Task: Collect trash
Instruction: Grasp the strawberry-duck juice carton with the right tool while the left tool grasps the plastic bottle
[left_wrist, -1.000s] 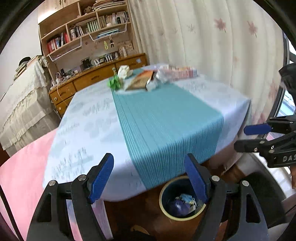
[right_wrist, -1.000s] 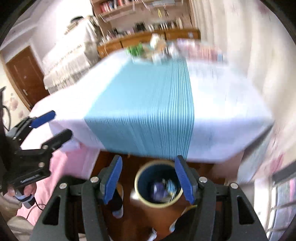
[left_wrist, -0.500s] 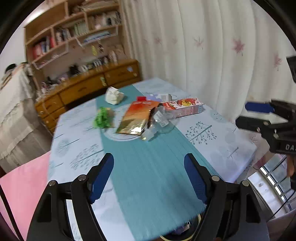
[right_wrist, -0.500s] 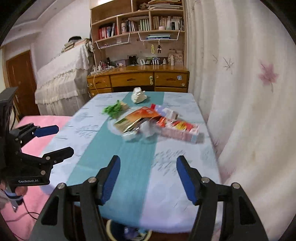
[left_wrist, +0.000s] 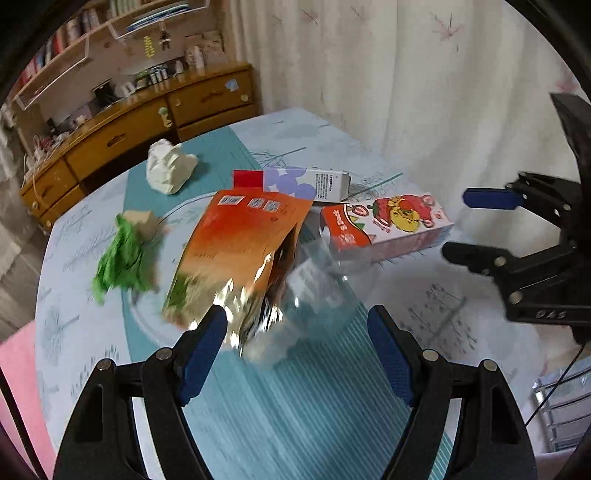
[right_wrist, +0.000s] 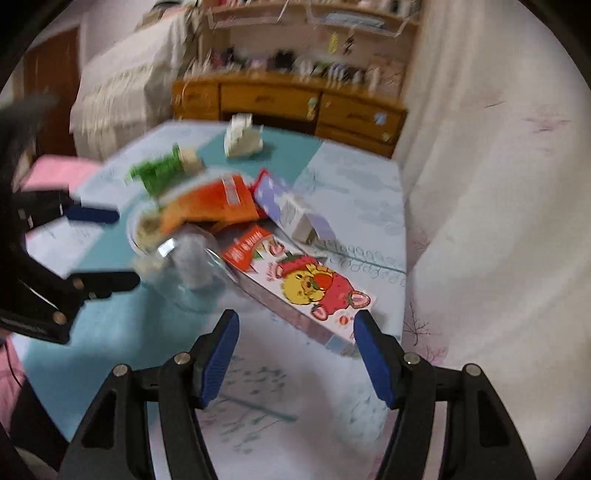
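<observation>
Orange foil pouch (left_wrist: 236, 254), left gripper (left_wrist: 295, 354) just behind

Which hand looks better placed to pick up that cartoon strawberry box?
The right. The right gripper is open and aimed at the near end of the strawberry box. The left gripper, also open, faces the orange foil bag instead.

1. Left gripper (left_wrist: 295, 349) – black plastic frame, triangular cutouts, silver screws, blue ribbed pads (left_wrist: 201, 356).
2. Right gripper (right_wrist: 295, 356) – same black frame, silver screws, blue pads (right_wrist: 373, 358); grey lettering on its side, unreadable.
</observation>
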